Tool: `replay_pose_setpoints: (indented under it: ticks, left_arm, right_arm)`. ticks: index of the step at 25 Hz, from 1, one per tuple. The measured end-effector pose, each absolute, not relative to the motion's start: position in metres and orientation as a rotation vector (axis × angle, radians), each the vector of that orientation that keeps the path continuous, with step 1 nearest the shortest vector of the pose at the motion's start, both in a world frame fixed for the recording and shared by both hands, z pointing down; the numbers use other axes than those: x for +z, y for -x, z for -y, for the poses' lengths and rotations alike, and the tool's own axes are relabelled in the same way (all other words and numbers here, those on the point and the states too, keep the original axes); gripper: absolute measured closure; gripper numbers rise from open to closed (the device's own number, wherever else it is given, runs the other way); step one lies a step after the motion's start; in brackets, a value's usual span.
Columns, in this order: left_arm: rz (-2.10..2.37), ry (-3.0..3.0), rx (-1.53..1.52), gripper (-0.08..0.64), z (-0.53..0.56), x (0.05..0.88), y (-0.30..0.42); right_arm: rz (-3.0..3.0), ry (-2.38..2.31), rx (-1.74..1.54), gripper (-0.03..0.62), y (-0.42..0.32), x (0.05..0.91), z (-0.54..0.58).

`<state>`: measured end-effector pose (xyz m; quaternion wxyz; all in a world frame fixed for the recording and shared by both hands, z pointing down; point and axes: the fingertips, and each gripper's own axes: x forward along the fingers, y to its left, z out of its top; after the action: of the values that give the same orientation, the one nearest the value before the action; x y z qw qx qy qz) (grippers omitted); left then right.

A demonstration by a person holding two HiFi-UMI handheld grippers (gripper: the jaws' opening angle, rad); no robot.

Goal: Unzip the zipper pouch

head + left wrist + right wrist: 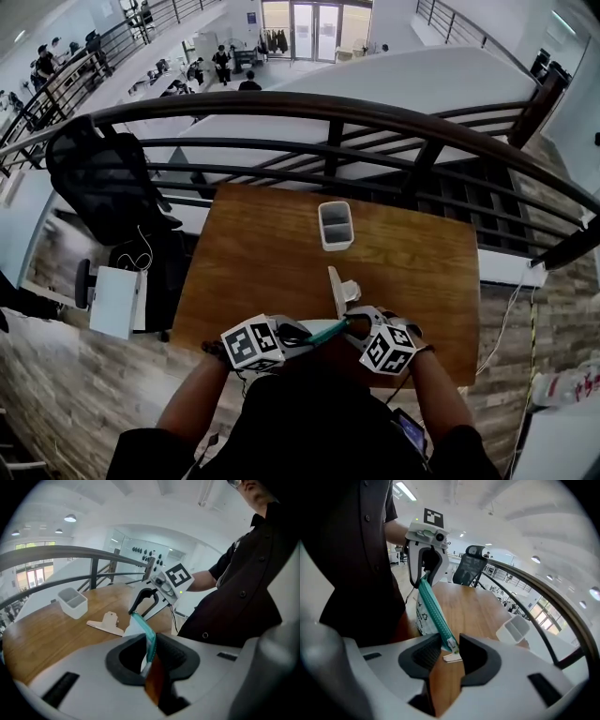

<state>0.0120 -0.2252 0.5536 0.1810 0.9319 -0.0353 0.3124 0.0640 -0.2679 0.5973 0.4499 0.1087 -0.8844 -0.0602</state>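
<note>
Zipper pouch (328,330) (145,634) (430,605): white with a teal zipper, being held off the bench (262,253) (47,639) (464,606) above its near edge. It is stretching between the two grippers, just in front of the person's dark shirt. The zipper is running along the top and the white body is hanging below it.

Black office chair (103,178) (471,569): standing off the bench's left side, beside the curved railing (328,112).

Left gripper (302,336) (150,656) (423,581): its fingers are clenching one end of the pouch, with the teal edge passing between the pads.

White two-part container (335,244) (72,609) (513,632): sitting upright mid-bench toward the far edge, well apart from the pouch.

White clip (339,291) (107,623): lying on the bench between the container and the grippers.

Right gripper (354,328) (138,612) (450,651): tilting down toward the bench. Its fingers are pinching the slider (451,644) at the zipper's other end, and the pull tab is dangling just below.
</note>
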Motion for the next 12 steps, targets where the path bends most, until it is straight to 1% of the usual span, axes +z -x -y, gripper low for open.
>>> replay_pose_setpoints:
  ticks: [6,12]
  left_arm:
    - [0.168,-2.661,0.910,0.468,0.240,0.550,-0.004]
    - [0.325,-2.751,1.064,0.439,0.261,0.536,0.002]
  right_arm:
    - [2.192,-0.275,-0.065,0.510,-0.071,0.585,0.263]
    - [2.204,-0.426,0.091,0.520,-0.083,0.563,0.265]
